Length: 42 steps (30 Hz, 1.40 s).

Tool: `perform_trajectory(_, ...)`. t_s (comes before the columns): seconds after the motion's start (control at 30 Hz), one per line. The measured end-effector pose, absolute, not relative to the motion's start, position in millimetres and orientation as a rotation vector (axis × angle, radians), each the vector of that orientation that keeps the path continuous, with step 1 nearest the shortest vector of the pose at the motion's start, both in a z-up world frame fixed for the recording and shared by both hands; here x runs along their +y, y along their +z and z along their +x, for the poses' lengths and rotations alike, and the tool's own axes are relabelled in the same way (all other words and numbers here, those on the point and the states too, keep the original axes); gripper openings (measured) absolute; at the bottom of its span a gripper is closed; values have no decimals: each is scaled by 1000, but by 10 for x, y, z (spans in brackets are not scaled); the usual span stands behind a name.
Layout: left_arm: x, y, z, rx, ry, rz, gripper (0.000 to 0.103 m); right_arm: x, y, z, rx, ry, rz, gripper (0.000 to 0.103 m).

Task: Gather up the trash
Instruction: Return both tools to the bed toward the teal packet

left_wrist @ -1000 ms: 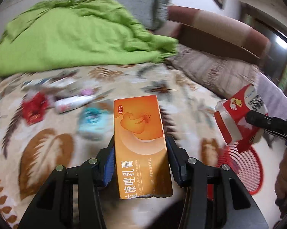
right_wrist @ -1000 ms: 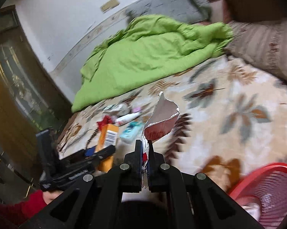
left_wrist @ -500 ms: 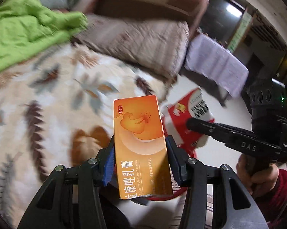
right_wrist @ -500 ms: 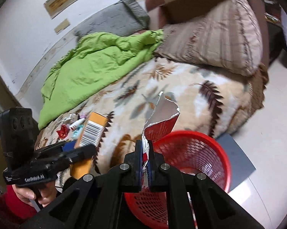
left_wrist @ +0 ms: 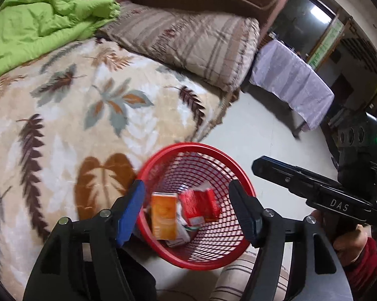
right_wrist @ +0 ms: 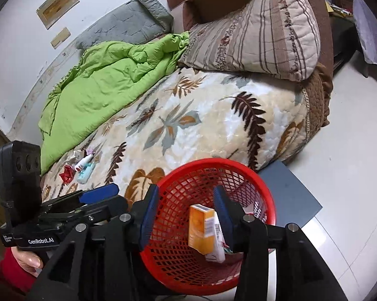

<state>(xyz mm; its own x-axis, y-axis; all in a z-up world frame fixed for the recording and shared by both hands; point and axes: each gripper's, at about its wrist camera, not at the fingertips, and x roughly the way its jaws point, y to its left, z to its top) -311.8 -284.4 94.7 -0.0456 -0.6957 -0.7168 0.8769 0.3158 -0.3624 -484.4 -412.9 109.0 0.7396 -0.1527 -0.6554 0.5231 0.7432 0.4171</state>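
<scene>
2 hand-held grippers hang over the red mesh basket (left_wrist: 214,258), which stands on the floor against the edge of the bed (right_wrist: 213,115). The left hand-held gripper (left_wrist: 188,212) has just been opening; its jaws stand apart with nothing between them. The right hand-held gripper (right_wrist: 186,217) has likewise just been opening, and its blue pads (right_wrist: 148,215) touch nothing. The orange medicine box (left_wrist: 164,215) is inside the basket, standing on end and slightly blurred. Beside it in the basket lies the red carton (left_wrist: 201,204), on top of some white wrappers. 1 small cluster of trash remains on the leaf-patterned blanket near the green quilt (right_wrist: 100,87): a crumpled red wrapper (right_wrist: 66,173), a white tube (right_wrist: 82,163) and a teal packet (right_wrist: 86,173), all close together and well apart from the basket. A striped pillow (right_wrist: 261,32) lies at the head of the bed. A hand (right_wrist: 26,258) in a red sleeve grips the left handle.
</scene>
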Motion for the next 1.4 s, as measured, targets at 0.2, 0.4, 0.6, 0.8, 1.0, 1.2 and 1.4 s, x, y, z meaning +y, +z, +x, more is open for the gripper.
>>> perform_trajectory(0.2,-2385,1109,-2775,903,-1145,165,68,-3930,1132,-4484,636,-291,613,49)
perform_trajectory(0.4,-1802,1159,-2291,899,-981,82,68,-3658,1145,-3950,647,-165,624,49)
perform_trajectory(0.6,-1188,1042,-1805,923,-809,10,68,-3208,1235,-3324,643,-67,527,49)
perform_trajectory(0.8,-737,896,-1343,959,-670,-54,68,-2813,1082,-2638,756,-26,475,49)
perform_trajectory(1.0,-758,710,-880,1020,-609,-6,68,-2684,806,-2352,794,-79,474,49)
perform_trajectory(1.2,-1217,435,-545,1096,-624,98,68,-2824,678,-2418,786,-100,558,49)
perform_trajectory(1.4,-1528,176,-365,1108,-552,168,67,-2905,621,-2434,789,-97,604,49)
